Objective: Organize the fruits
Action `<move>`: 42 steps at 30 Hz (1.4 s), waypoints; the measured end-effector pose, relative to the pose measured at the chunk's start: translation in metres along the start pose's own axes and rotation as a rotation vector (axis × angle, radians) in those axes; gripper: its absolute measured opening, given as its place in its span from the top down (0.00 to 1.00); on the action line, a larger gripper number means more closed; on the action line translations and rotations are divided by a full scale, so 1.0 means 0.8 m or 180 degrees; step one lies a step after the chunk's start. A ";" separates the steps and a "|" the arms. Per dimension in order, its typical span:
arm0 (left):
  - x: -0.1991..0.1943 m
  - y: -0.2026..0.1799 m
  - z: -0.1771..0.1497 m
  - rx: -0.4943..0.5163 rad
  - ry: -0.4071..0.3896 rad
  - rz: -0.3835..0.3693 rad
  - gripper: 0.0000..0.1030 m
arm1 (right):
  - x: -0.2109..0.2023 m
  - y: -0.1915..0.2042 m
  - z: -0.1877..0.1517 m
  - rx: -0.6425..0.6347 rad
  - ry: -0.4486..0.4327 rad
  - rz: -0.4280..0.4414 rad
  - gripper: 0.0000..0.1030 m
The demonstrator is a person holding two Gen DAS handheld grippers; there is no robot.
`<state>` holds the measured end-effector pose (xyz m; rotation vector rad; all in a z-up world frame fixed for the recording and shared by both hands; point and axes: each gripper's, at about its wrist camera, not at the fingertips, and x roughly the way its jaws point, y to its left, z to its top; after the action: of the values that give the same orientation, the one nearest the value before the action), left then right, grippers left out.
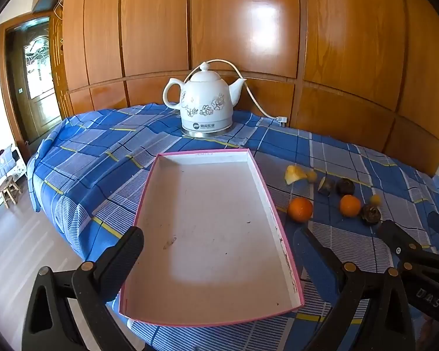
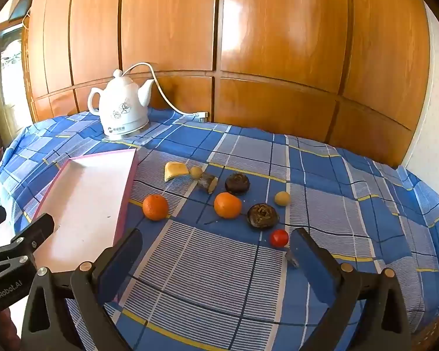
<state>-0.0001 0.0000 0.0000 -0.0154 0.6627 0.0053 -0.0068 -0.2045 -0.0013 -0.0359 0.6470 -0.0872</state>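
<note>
The left gripper (image 1: 216, 260) was held wide apart over the pink-rimmed tray (image 1: 286, 251), nothing grasped. The right gripper (image 2: 216, 259) was likewise spread, empty, above the blue checked cloth (image 2: 322, 158). At the centre of the right view, beside the tray, two oranges (image 2: 155, 207) (image 2: 227, 205) were laid among two dark fruits (image 2: 262, 216), a cherry tomato (image 2: 279, 238) and what may have been a yellow wedge (image 2: 175, 170). A white kettle (image 2: 123, 111) was seen at upper left.

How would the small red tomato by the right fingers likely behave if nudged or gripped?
The small red tomato looks round and glossy, so it would probably roll on the checked tablecloth and might slip between flat fingers. It seems small and soft; gentle closing looks wise.
</note>
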 end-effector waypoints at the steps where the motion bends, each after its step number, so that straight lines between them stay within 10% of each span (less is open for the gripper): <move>1: 0.000 0.000 0.000 0.0003 0.0000 0.0003 0.00 | 0.000 0.001 0.000 -0.0013 0.0006 -0.0012 0.00; 42: -0.003 -0.004 -0.002 0.0031 0.0002 -0.0014 0.00 | -0.007 0.008 0.006 -0.0091 -0.0064 -0.0009 0.00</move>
<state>-0.0025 -0.0035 0.0002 -0.0075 0.6634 -0.0022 -0.0081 -0.1972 0.0052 -0.0652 0.6280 -0.0803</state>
